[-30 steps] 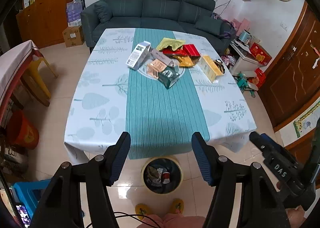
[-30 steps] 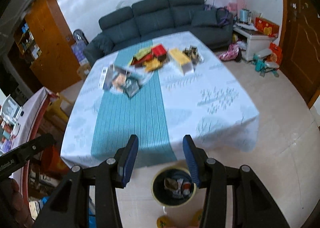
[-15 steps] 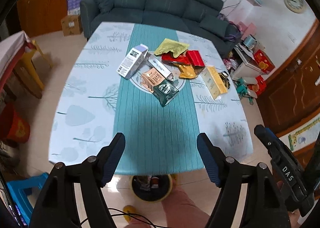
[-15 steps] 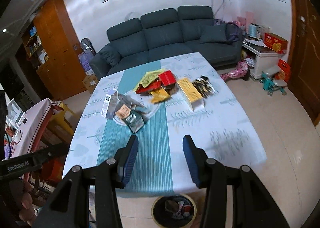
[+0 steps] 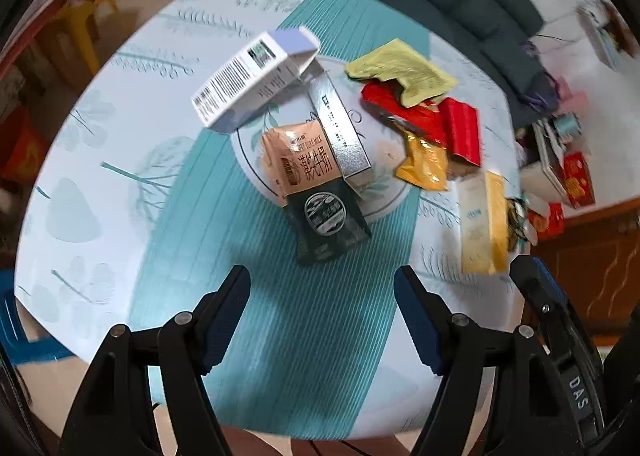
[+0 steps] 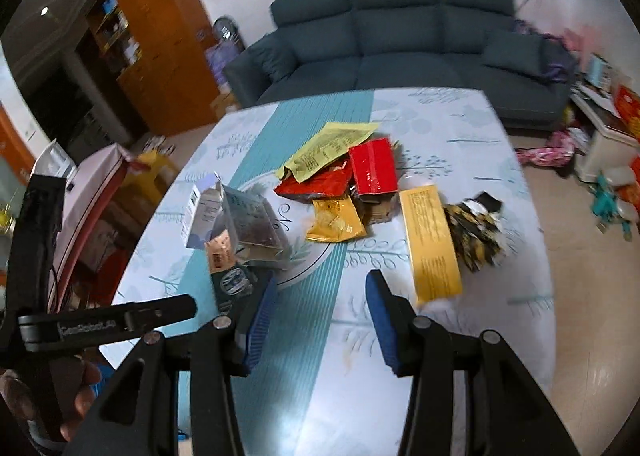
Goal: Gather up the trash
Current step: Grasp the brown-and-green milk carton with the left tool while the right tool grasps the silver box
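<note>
Left wrist view: the left gripper [image 5: 322, 320] is seen from above, tilted steeply down over the teal runner of the table [image 5: 100, 184], its jaws spread wide with nothing between them. The trash is viewed almost from overhead: a dark green packet [image 5: 326, 222] lies nearest the fingertips, overlapped by a tan milk carton [image 5: 298, 164], a silver box [image 5: 340, 128] and a white barcoded box [image 5: 252, 82]. Further right lie a yellow-green wrapper [image 5: 402, 72], red packets [image 5: 460, 128], an orange pouch [image 5: 426, 164] and a long yellow box [image 5: 482, 222]. The printing on the carton is legible only here.

Right wrist view: the right gripper [image 6: 322, 320] is held at a shallower slant above the near table edge, its jaws moderately parted and empty. Only this view shows the sofa [image 6: 400, 36] whole, the wooden cabinet [image 6: 160, 36], and a black-and-gold wrapper [image 6: 476, 232] beside the long yellow box. The left gripper's body is seen at lower left, held by a hand [image 6: 76, 392]. The dark green packet lies just beyond the left fingertip; whether they touch cannot be told.
</note>
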Action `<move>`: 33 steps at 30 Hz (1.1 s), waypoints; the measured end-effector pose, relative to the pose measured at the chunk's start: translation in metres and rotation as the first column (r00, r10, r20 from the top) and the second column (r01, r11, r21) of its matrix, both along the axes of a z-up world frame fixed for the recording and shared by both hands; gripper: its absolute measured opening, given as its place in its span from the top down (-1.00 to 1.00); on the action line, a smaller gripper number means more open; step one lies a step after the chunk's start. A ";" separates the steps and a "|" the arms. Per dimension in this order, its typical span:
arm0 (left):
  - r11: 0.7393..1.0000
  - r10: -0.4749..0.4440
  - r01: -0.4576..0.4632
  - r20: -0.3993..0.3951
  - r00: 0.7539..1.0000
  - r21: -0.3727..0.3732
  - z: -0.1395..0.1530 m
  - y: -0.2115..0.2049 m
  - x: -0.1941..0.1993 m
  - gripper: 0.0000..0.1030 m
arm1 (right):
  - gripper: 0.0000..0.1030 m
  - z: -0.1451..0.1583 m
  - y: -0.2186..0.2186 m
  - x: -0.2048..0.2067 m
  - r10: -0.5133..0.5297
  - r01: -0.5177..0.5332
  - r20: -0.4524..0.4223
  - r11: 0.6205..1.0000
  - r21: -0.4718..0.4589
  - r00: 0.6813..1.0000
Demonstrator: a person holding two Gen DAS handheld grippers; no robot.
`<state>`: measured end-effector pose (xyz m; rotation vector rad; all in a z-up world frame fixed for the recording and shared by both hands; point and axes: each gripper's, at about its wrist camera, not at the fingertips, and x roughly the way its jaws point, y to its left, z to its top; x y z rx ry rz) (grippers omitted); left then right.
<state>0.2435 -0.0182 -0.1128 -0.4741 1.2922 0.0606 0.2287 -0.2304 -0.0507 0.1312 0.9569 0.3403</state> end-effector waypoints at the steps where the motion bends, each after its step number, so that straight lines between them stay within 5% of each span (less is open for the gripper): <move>1: 1.000 0.012 -0.012 -0.015 1.000 0.004 -0.006 -0.003 0.006 -0.41 | 0.10 -0.006 0.000 0.009 0.018 -0.018 -0.014 1.000 -0.001 1.000; 14: 0.994 0.067 -0.058 -0.098 0.993 0.092 -0.054 -0.018 0.050 -0.41 | 0.10 -0.041 0.010 0.063 0.145 -0.141 -0.091 0.989 0.049 0.985; 17: 0.993 0.082 -0.074 -0.092 0.992 0.088 -0.062 -0.016 0.055 -0.37 | 0.10 -0.045 0.016 0.066 0.175 -0.170 -0.102 0.984 0.060 0.979; 20: 0.993 0.080 -0.074 -0.071 0.994 0.090 -0.065 -0.014 0.057 -0.06 | 0.10 -0.046 0.024 0.071 0.203 -0.196 -0.108 0.978 0.069 0.973; 31: 0.990 0.111 -0.110 0.004 0.994 0.091 -0.062 0.011 0.040 0.05 | 0.09 -0.047 0.068 0.092 0.292 -0.275 -0.153 0.953 0.125 0.944; 33: 0.988 0.124 -0.125 0.009 0.992 0.087 -0.061 0.017 0.036 0.05 | -0.04 -0.049 0.080 0.097 0.311 -0.292 -0.168 0.948 0.126 0.936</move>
